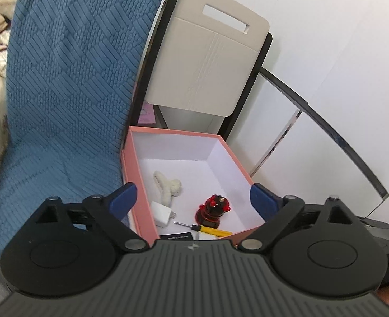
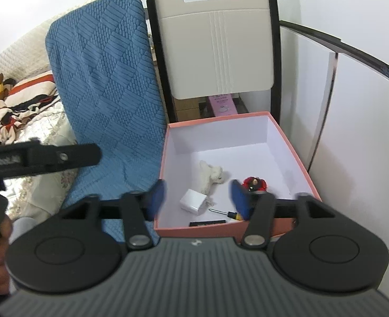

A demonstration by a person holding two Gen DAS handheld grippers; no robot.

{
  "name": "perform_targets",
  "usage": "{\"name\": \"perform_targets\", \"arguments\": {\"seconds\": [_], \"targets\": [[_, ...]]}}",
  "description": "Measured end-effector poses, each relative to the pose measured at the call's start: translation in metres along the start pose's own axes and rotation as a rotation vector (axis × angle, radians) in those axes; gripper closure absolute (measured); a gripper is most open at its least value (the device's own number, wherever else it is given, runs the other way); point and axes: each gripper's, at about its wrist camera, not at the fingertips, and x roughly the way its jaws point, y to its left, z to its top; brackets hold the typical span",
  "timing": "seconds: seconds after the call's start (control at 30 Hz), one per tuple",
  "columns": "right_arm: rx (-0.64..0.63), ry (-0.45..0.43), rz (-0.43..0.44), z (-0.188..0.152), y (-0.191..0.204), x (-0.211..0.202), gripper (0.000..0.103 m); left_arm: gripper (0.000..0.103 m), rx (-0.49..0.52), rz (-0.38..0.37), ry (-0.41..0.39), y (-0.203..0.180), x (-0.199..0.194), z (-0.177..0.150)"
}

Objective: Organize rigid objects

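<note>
A pink box (image 1: 135, 174) with a white inside holds a fluffy white hair clip (image 1: 166, 185), a white charger plug (image 1: 162, 214), a red and black figurine (image 1: 212, 208), a yellow-handled screwdriver (image 1: 207, 229) and a flat black item (image 1: 177, 237). My left gripper (image 1: 193, 199) is open and empty above the box's near end. In the right wrist view the same box (image 2: 294, 155) holds the clip (image 2: 210, 175), plug (image 2: 193, 202), figurine (image 2: 253, 183) and screwdriver (image 2: 228, 214). My right gripper (image 2: 198, 198) is open and empty over the box's near edge.
A blue textured cover (image 1: 70, 84) drapes left of the box. A beige chair back (image 1: 207, 63) stands behind it. White cabinet doors (image 2: 352, 121) are on the right. The left gripper's body (image 2: 36, 158) crosses the left of the right wrist view.
</note>
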Motion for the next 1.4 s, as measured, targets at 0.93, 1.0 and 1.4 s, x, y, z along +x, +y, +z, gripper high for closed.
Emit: {"name": "perform_targets", "arguments": {"seconds": [0.93, 1.0, 1.4], "targets": [[0.029, 0.005, -0.090, -0.048, -0.001, 0.022, 0.000, 0.000, 0.017, 0.100, 0.062, 0.038, 0.025, -0.045], [0.030, 0.009, -0.089, -0.049, 0.000, 0.023, 0.000, 0.000, 0.015, 0.103, 0.063, 0.039, 0.025, -0.045], [0.025, 0.015, -0.092, -0.049, 0.000, 0.024, 0.000, 0.000, 0.038, 0.131, 0.061, 0.035, 0.027, -0.048]]}}
